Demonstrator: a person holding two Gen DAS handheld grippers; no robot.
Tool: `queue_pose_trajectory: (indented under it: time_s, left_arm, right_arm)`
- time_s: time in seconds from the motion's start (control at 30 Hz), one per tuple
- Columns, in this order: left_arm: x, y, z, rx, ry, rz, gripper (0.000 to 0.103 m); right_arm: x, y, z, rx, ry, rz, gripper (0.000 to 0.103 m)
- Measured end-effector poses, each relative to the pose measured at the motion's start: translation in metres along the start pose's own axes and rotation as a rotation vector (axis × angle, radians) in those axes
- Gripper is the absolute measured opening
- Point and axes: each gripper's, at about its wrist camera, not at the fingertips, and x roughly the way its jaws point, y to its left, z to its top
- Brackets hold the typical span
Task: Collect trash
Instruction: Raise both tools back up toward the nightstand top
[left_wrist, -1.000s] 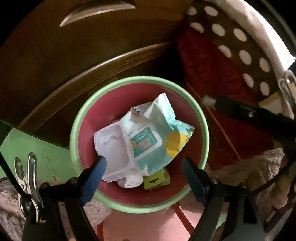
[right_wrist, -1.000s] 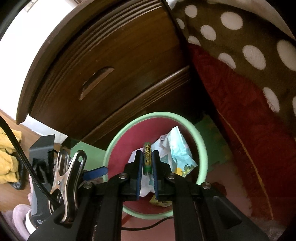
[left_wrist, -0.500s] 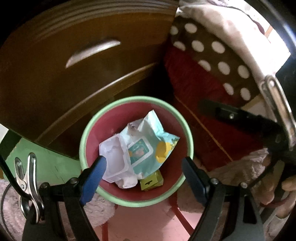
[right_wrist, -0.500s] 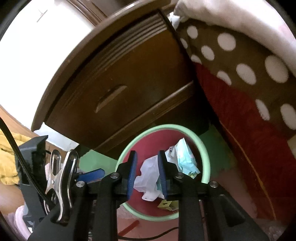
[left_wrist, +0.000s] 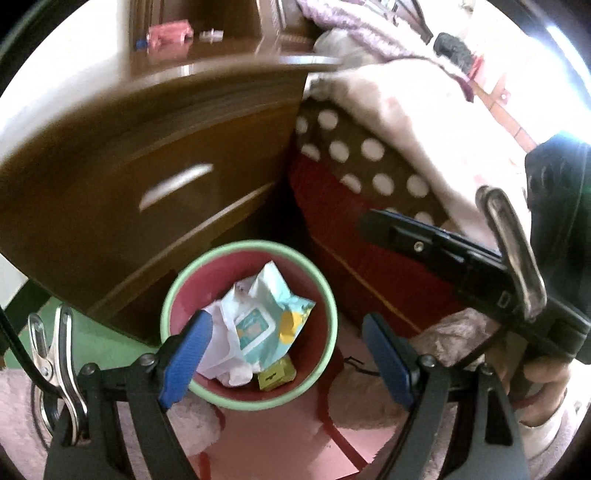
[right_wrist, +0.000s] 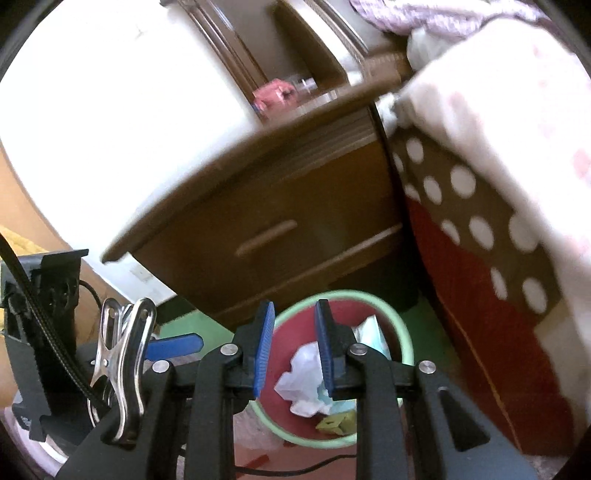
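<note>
A red bin with a green rim (left_wrist: 325, 284) stands on the floor below a dark wooden drawer unit; it also shows in the right wrist view (right_wrist: 402, 332). Inside lie a teal and white wipes packet (left_wrist: 269, 317), crumpled white paper (right_wrist: 303, 384) and a small yellow-green box (left_wrist: 277, 374). My left gripper (left_wrist: 284, 358) is open and empty above the bin's near side. My right gripper (right_wrist: 293, 343) is open a little and empty, above the bin. It also appears from the side in the left wrist view (left_wrist: 373, 221).
The brown drawer unit (left_wrist: 147, 166) with a curved handle stands behind the bin. A bed with a polka-dot brown cover (left_wrist: 369, 158), red side and pink blanket is to the right. Small items sit on the unit's top (left_wrist: 170, 33). Pink mat (left_wrist: 280, 443) and green floor tile (left_wrist: 92, 332) below.
The right gripper opened and the green battery it held is gone from its jaws. Both grippers rose and pulled back from the bin, which now looks smaller.
</note>
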Motion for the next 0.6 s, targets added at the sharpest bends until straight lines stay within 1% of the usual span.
queue_pose_trajectory:
  time_s: [0.1,0.23,0.4,0.6]
  left_arm:
    - [-0.018,-0.001,0.008,-0.001,-0.051,0.008,0.087]
    - [-0.048,0.003,0.024,-0.002,-0.118,0.02,0.087]
    - [-0.082,0.011,0.056,-0.008,-0.198,0.055,0.087]
    - [-0.106,0.027,0.099,-0.023,-0.248,0.091,0.087]
  right_arm:
    - [-0.015,0.005,0.01,-0.009,-0.04,0.023,0.024]
    - [-0.033,0.019,0.025,-0.056,-0.088,0.014,0.024]
    - [-0.052,0.038,0.045,-0.11,-0.137,0.004,0.024]
    - [-0.061,0.057,0.073,-0.154,-0.176,0.01,0.024]
